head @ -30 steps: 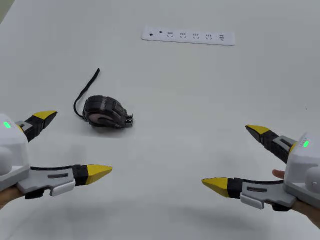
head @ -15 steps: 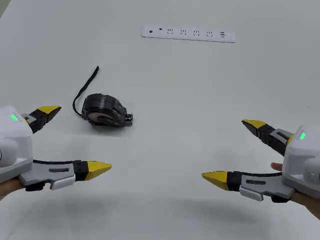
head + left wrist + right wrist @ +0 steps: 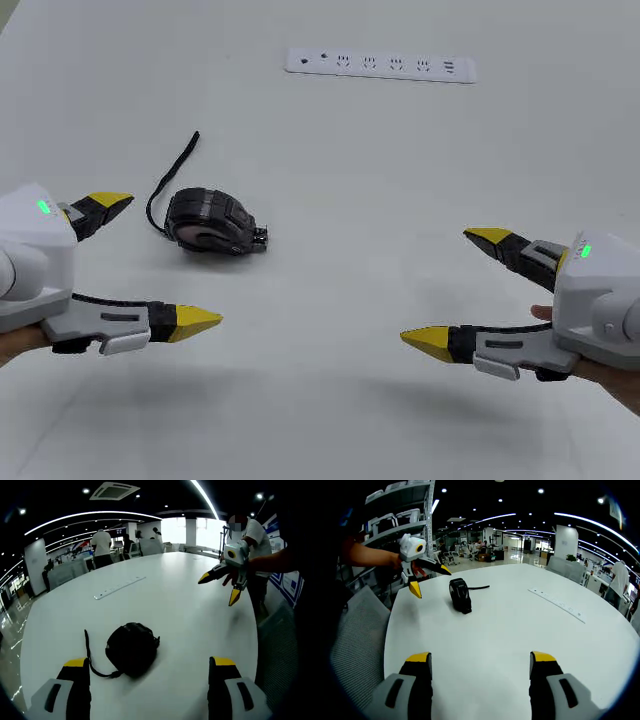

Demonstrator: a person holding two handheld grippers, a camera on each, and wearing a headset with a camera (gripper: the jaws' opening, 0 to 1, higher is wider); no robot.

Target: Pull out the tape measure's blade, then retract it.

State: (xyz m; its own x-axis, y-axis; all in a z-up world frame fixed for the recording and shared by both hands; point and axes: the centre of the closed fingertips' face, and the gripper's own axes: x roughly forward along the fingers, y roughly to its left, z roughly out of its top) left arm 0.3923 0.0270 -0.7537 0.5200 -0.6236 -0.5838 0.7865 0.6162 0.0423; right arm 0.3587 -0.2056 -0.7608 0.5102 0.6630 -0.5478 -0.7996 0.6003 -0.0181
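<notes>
tape measure [image 3: 212, 222] lies just ahead of the spread left claw [image 3: 170, 259].

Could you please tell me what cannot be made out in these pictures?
- Tape measure blade hook: too small in the head view; dark and featureless in the left gripper view.
- Where its wrist strap joins: hidden behind the case, head view.
- Power strip switch position: too small, head view.

No legible text anywhere. Tape measure [image 3: 212, 222] and power strip [image 3: 381, 65]: no readable marks. Blue wall posters [image 3: 291, 589] possibly carry print, too blurred.
</notes>
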